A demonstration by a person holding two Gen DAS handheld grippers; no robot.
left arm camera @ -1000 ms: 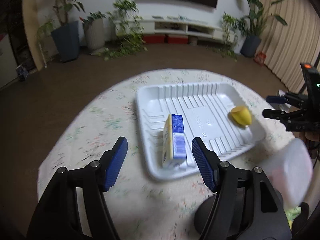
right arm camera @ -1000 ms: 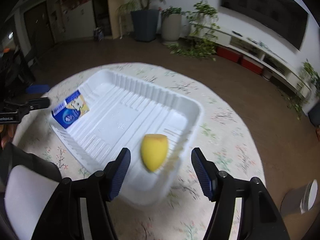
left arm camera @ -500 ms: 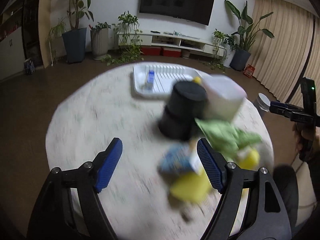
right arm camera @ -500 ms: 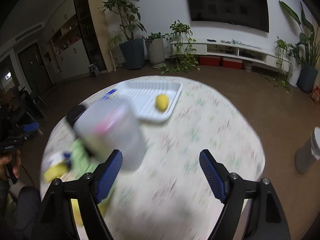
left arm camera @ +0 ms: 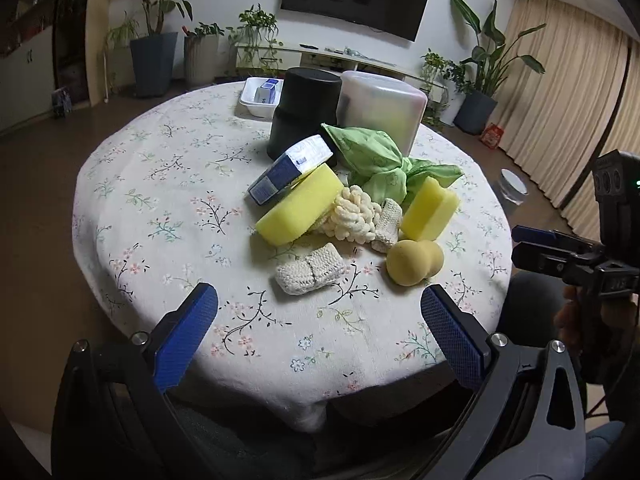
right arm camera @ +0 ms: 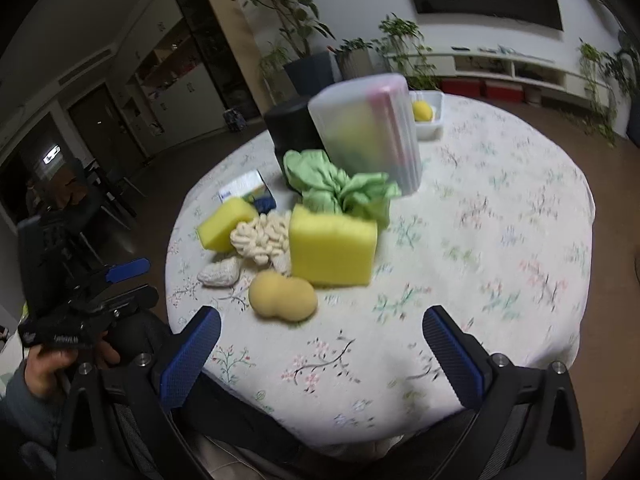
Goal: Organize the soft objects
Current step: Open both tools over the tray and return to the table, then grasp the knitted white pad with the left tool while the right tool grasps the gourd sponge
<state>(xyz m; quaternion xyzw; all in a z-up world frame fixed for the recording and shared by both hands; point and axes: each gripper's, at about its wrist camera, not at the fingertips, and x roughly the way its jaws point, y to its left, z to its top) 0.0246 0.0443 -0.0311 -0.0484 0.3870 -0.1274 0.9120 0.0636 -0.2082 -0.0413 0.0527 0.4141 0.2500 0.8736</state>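
A pile of soft things lies mid-table: a large yellow sponge [left arm camera: 300,206], a smaller yellow sponge [left arm camera: 430,209], a peanut-shaped tan sponge [left arm camera: 414,266], cream knitted pieces [left arm camera: 310,269], a cream chenille cloth [left arm camera: 356,216] and a green cloth [left arm camera: 376,160]. A blue-white box [left arm camera: 290,170] leans on the large sponge. My left gripper [left arm camera: 318,336] is open and empty at the near table edge. My right gripper [right arm camera: 320,354] is open and empty, near the tan sponge [right arm camera: 283,297].
A black cylinder [left arm camera: 306,110] and a frosted plastic container [left arm camera: 380,110] stand behind the pile. A white tray [left arm camera: 256,102] at the far edge holds a small carton and a yellow sponge [right arm camera: 423,111]. The round table has a floral cloth [left arm camera: 160,200].
Both grippers have pulled back from the white tray to the near side of the table, open and empty. The pile of soft things now lies in front of them.
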